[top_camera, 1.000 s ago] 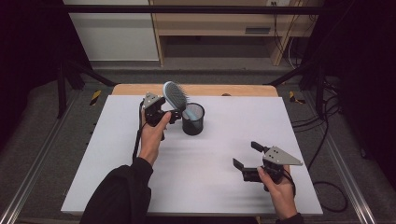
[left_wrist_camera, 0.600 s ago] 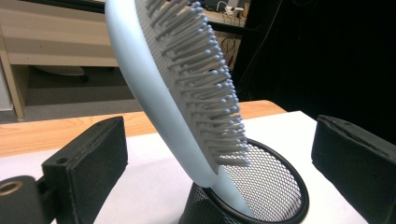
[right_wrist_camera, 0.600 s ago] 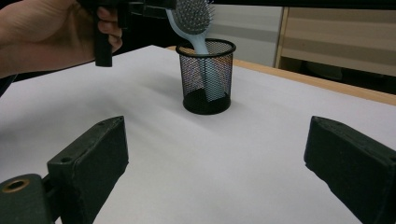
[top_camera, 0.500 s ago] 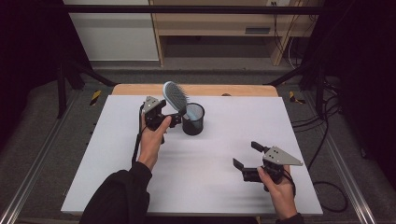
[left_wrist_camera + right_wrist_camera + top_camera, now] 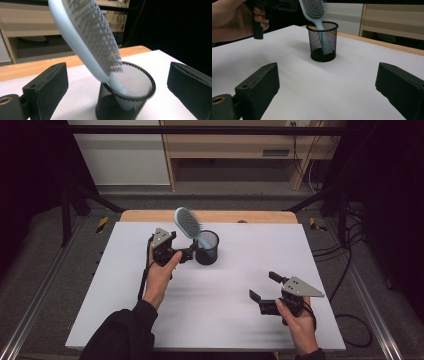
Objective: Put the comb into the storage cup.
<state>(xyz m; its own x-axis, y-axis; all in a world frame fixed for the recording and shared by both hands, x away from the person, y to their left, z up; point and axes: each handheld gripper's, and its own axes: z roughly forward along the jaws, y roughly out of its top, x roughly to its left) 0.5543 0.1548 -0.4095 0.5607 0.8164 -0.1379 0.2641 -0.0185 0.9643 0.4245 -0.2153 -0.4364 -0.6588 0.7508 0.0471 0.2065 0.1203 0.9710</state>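
A light blue hairbrush (image 5: pixel 187 222) stands handle-down in a black mesh cup (image 5: pixel 207 250) at the back middle of the white table top (image 5: pixel 220 325). Its bristled head leans up and to the left over the rim. My left gripper (image 5: pixel 189 254) is open just left of the cup; in the left gripper view the cup (image 5: pixel 135 85) and brush (image 5: pixel 85 32) sit between the spread jaws without touching them. My right gripper (image 5: pixel 262 285) is open near the front right with nothing in it, facing the cup (image 5: pixel 323 42) and brush (image 5: pixel 313 7) from a distance.
A strip of wooden table edge (image 5: pixel 150 215) shows behind the white top. Beyond it stand a wooden shelf unit (image 5: pixel 235 150) and black frame legs. Cables (image 5: pixel 345 265) lie on the floor to the right. The left hand (image 5: pixel 232 17) fills the upper left of the right gripper view.
The left hand and its gripper have drawn back slightly toward the person, away from the brush. The brush, the cup and the right gripper have stayed put.
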